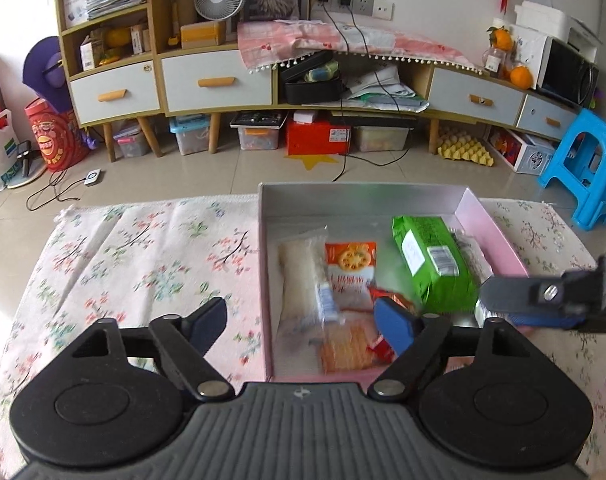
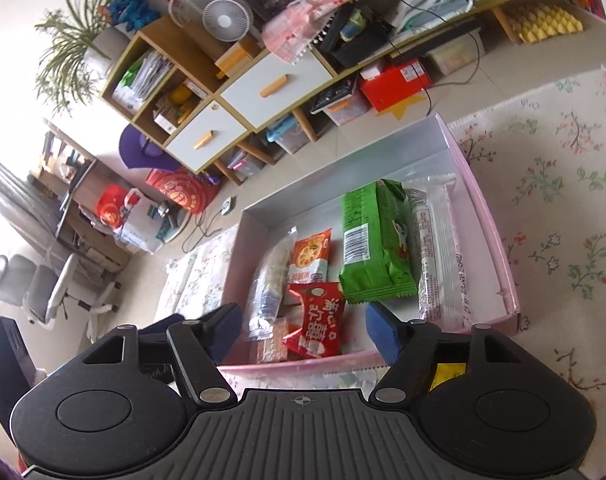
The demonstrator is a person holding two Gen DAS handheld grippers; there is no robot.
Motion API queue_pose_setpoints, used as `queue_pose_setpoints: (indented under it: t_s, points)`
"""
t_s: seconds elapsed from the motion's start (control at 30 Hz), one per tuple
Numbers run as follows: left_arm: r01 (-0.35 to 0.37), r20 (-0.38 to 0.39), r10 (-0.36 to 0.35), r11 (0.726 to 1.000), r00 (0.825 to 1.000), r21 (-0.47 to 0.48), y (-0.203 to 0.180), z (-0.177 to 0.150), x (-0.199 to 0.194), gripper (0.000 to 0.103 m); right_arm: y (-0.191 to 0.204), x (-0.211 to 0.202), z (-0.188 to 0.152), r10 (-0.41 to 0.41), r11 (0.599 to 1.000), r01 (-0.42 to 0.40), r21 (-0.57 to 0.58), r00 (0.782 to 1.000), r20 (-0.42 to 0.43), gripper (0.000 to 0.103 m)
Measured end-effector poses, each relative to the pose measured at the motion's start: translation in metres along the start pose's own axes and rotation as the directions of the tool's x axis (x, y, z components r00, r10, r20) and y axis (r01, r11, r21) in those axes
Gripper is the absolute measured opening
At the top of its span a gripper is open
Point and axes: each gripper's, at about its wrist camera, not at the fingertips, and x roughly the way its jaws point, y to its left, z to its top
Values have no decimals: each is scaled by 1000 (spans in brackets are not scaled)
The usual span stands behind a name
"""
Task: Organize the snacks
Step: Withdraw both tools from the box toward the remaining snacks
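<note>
Your left gripper (image 1: 303, 316) hangs over the near edge of the pink box (image 1: 499, 232) with its jaws spread apart and nothing between the pads; one finger is above the flowered cloth (image 1: 143, 248) on the bench, the other above the box's contents. Your right gripper (image 2: 303, 328) is likewise spread wide and empty, poised above the near wall of the same box; in the left view its fingers enter from the right edge, just beside the green packet (image 1: 431, 264). All the snacks you can see lie inside the box. The green packet (image 2: 375, 240) sits toward the right, touching a long clear-wrapped white packet (image 2: 439, 252) that lies along the right wall. To the left lie a clear bag of pale snacks (image 2: 271, 276) and an orange cracker packet (image 2: 311, 256) side by side. Nearer you, a red packet (image 2: 319, 320) rests partly over a pack of brown biscuits (image 2: 271, 344). The far half of the box floor is bare.
</note>
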Motion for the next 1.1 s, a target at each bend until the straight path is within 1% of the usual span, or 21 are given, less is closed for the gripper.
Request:
queue_pose_setpoints:
  t_s: [0.03,0.1,0.23,0.33,0.43,0.5,0.6,0.73,0.83,0.93,1.0,1.1]
  points:
    - [-2,-5,2,1000,1000,-3,1,-2,-2,84,2,-3,-1,-1,1000,1,-9,1000,0,78]
    - [-9,-15,9,1000,1000,-9,2,-7,-8,86,7,-11,-4,-4,999,4,-37,1000,-1,80]
    - [-25,-27,25,1000,999,-15,4,-15,-19,93,16,-23,-11,-18,996,19,-83,1000,9,87]
    - [-31,-40,30,999,999,-29,6,-21,-28,98,21,-28,-16,-37,994,38,-98,999,2,87]
    - [-41,-54,39,998,998,-38,9,-27,-35,102,27,-33,-19,-72,992,71,-106,997,-5,88]
    - [-50,-63,47,998,997,-46,11,-32,-40,102,32,-38,-23,-82,989,82,-125,997,-1,90]
    - [-72,-80,68,996,994,-52,14,-40,-45,102,41,-48,-28,-113,980,114,-165,993,17,97]
    - [-99,-89,93,993,992,-61,20,-51,-52,103,48,-56,-41,-138,968,141,-206,990,25,98]
    - [-108,-79,103,993,992,-56,25,-60,-55,103,49,-58,-53,-162,959,166,-230,986,34,98]
    - [-107,-66,105,994,992,-27,31,-69,-58,103,47,-59,-68,-177,943,184,-276,983,49,98]
    - [-96,-48,96,995,994,-2,35,-74,-58,103,50,-57,-76,-199,917,202,-344,979,46,98]
    - [-61,-12,62,995,998,83,43,-82,-56,103,51,-55,-86,-190,888,196,-416,980,56,98]
